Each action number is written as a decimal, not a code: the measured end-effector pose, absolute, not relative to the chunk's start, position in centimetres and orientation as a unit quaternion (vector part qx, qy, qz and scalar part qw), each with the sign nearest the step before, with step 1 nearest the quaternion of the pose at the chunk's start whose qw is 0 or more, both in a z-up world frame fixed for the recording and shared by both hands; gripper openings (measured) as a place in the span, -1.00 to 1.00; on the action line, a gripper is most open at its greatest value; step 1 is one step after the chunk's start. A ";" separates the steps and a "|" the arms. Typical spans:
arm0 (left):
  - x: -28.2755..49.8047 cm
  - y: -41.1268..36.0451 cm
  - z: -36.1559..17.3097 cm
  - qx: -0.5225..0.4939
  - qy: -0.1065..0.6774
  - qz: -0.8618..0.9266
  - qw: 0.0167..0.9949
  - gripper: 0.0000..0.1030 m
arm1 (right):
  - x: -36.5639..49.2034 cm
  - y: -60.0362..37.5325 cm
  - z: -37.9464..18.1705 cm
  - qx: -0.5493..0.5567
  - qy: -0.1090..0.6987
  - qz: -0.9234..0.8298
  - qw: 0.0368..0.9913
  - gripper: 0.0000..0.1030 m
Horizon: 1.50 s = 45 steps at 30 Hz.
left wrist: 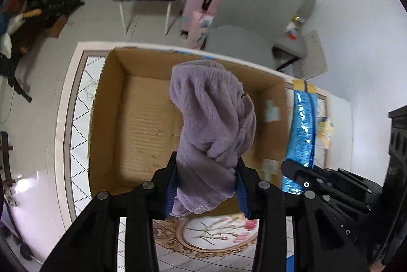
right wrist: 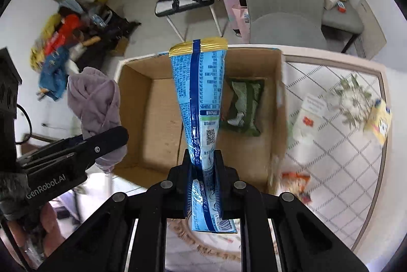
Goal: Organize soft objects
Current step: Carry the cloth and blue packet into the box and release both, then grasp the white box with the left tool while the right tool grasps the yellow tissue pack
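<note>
Over the box [right wrist: 276, 94] with a green pack [right wrist: 243, 106] inside, left fingers [left wrist: 207, 170] pinch a cloth [left wrist: 211, 119], right fingers [right wrist: 203, 157] a blue packet [right wrist: 201, 94]; table [right wrist: 330, 145] items look blurred.

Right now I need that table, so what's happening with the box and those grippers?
A person is sorting soft items into the open cardboard box on the table. The left gripper is shut on a bunched purple cloth, held above the box. The right gripper is shut on a blue snack packet, also above the box. A green packet already lies inside; a few more packets remain on the tablecloth beside the box.
</note>
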State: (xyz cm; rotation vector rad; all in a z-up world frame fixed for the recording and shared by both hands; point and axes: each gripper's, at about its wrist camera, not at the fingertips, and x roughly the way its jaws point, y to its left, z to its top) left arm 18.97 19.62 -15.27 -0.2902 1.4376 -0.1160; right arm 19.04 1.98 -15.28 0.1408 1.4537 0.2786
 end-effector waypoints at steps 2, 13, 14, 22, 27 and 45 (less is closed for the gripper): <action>19.9 20.8 -17.4 -0.136 0.669 -0.053 0.729 -0.30 | 20.3 3.4 -17.0 0.052 0.670 0.119 0.731 -0.70; 25.6 21.9 -26.7 -0.116 0.732 -0.028 0.671 -0.24 | 26.1 5.6 -26.1 0.025 0.698 0.080 0.711 -0.67; 26.1 21.9 -27.3 -0.114 0.737 -0.026 0.666 -0.24 | 26.5 5.6 -26.9 0.024 0.700 0.078 0.709 -0.62; 27.0 21.8 -28.1 -0.091 0.736 -0.025 0.670 0.45 | 27.7 4.9 -28.9 0.017 0.699 0.056 0.712 0.63; 26.4 22.2 -27.2 -0.079 0.727 -0.022 0.681 0.78 | 27.4 4.1 -28.6 0.019 0.704 0.043 0.708 0.63; 17.7 20.2 -18.1 -0.059 0.665 -0.020 0.745 0.80 | 18.2 2.4 -20.3 0.005 0.667 0.034 0.744 0.83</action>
